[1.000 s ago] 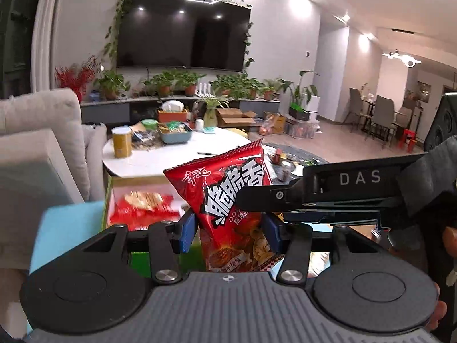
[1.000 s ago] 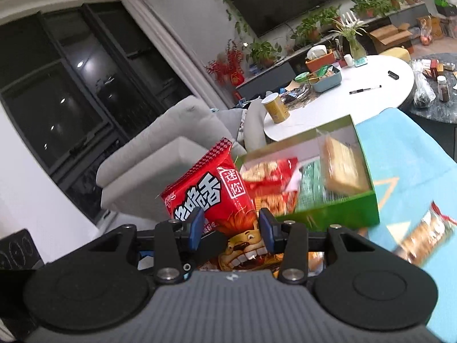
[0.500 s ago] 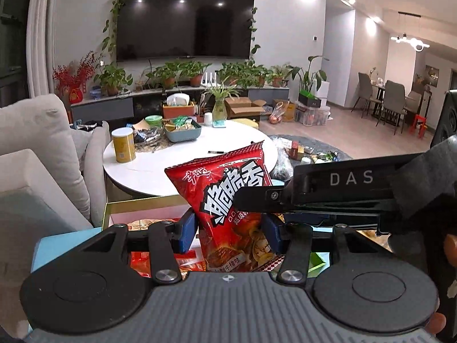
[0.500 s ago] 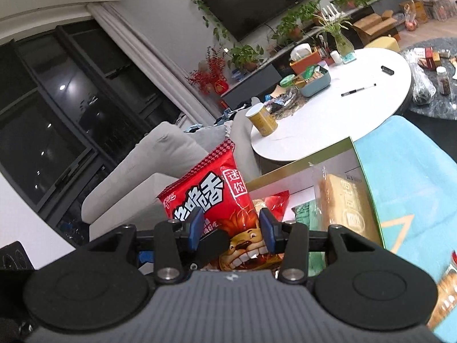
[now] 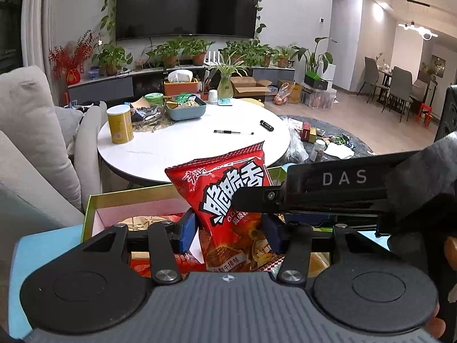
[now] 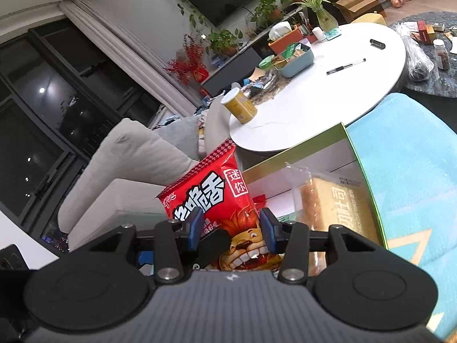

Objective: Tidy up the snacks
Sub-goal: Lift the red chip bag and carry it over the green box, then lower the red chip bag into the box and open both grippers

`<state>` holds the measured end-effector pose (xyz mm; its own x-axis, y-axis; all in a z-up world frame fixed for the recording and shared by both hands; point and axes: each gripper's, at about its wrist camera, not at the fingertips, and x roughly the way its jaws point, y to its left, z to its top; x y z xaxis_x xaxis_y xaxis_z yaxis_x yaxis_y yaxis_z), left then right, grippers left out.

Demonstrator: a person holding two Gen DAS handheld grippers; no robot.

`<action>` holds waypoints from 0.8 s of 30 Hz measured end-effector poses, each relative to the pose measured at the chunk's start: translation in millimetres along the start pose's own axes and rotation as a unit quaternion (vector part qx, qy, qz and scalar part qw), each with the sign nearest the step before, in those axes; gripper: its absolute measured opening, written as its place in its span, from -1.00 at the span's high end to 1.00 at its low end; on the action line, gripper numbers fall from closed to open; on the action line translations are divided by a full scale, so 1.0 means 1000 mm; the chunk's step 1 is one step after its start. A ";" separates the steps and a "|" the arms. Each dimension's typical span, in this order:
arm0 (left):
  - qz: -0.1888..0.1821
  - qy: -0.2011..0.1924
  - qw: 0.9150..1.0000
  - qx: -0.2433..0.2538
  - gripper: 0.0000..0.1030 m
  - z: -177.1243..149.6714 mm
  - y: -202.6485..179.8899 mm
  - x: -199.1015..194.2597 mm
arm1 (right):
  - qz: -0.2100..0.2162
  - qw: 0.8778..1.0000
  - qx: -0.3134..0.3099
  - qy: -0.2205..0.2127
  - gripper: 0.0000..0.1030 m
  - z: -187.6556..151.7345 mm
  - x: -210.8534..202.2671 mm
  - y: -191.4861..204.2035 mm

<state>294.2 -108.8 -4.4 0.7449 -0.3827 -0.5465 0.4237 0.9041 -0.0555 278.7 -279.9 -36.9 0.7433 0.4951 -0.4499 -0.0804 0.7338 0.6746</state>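
A red snack bag [image 5: 228, 205] is clamped by the left gripper [image 5: 230, 230], and a second red snack bag [image 6: 217, 200] is clamped by the right gripper [image 6: 231, 230]; both are held just above the green box [image 6: 368, 177] of snacks. A bag could be crushed or snagged on the rim, since free space inside is seemingly scarce.
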 end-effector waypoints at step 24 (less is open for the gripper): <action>0.041 -0.020 0.999 -0.007 -0.30 -0.004 0.007 -0.030 | -0.033 0.996 -0.065 -0.045 0.44 -0.006 -0.034 0.017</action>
<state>272.3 -89.8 8.2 0.7976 -0.3138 -0.5151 0.3532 0.9353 -0.0229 247.6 -281.5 -13.9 0.8055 0.4053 -0.4324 -0.1114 0.8202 0.5612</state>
